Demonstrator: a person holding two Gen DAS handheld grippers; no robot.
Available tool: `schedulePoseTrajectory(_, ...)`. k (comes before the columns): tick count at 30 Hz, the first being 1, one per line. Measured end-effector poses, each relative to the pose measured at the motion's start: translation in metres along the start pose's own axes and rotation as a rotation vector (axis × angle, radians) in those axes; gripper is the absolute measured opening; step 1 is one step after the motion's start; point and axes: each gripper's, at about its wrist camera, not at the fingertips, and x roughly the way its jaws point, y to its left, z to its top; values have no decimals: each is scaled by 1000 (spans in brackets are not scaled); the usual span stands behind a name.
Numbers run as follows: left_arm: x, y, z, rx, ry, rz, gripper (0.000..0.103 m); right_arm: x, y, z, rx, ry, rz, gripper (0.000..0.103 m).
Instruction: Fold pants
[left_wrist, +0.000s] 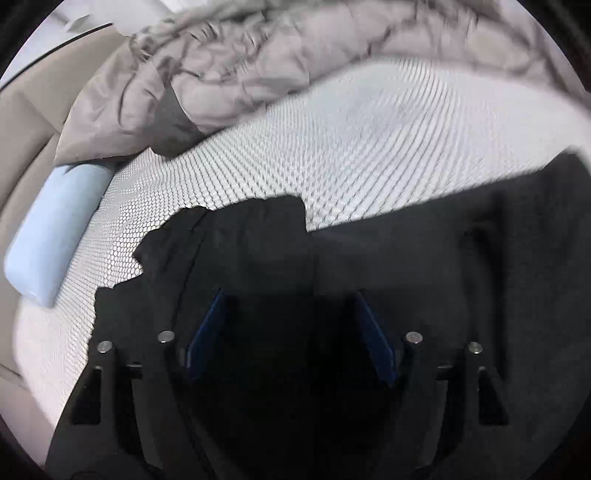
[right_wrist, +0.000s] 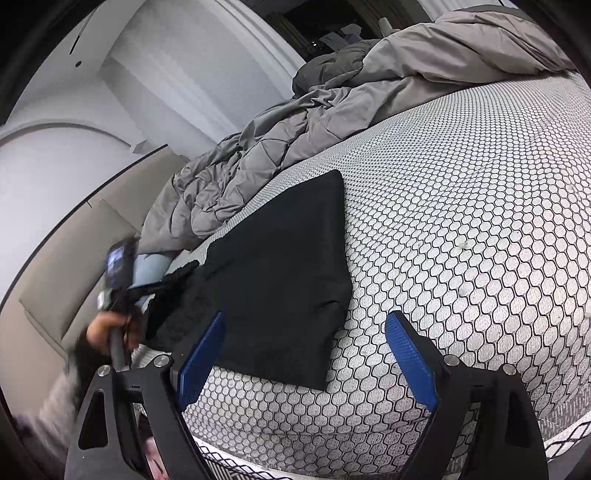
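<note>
Pants (right_wrist: 280, 280) folded, long axis running away toward duvet (right_wrist: 332, 122); right gripper (right_wrist: 306, 354) spread, empty; left gripper (left_wrist: 291, 332) spread over fabric; pillow (left_wrist: 55, 232) beside.

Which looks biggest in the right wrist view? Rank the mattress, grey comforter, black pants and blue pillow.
1. mattress
2. grey comforter
3. black pants; nearer the camera, so its rank against the comforter is unsure
4. blue pillow, mostly hidden

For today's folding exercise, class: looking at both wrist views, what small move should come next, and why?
Probably close the left gripper on the black pants. Its jaws stand open with dark cloth between and ahead of them, while the waistband end looks bunched near the left hand. The right gripper hangs open, apart from the cloth, above the mattress.
</note>
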Motion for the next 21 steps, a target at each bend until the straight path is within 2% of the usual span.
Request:
schedulePoseTrajectory(2,3,2,2,-24,-16,8,56,1,-1,1,3,1,0,89)
schedulePoseTrajectory(4,2,15,4,-91,-36,-15,8,3,-1,1,5,2,-2,89)
schedulePoseTrajectory(5,-2,28,2,-155,-57,-41,3,4,-1,1,2,3,-4,89)
schedulePoseTrajectory(8,-26,80,-27,-358,-178,-86,2,7,0,3,-4,3,-11,89)
schedulePoseTrajectory(9,-32,99,-39,-427,-196,-93,2,9,0,3,-8,3,-15,89)
schedulePoseTrajectory(11,-34,134,-67,-556,-178,-144,3,10,1,2,-8,2,-17,89)
schedulePoseTrajectory(14,-21,184,-122,-755,-72,-252,6,10,-1,3,-1,-4,-15,89)
schedulePoseTrajectory(17,-24,204,-162,-827,-48,-299,19,10,-1,3,6,-8,-10,89)
schedulePoseTrajectory(18,-29,206,-173,-839,-52,-315,26,10,-2,2,7,-8,-9,89)
schedulePoseTrajectory(19,-31,206,-179,-848,-51,-342,39,9,-2,2,7,-8,-8,89)
schedulePoseTrajectory(21,-29,201,-186,-868,-43,-434,52,10,-1,1,7,-7,-4,89)
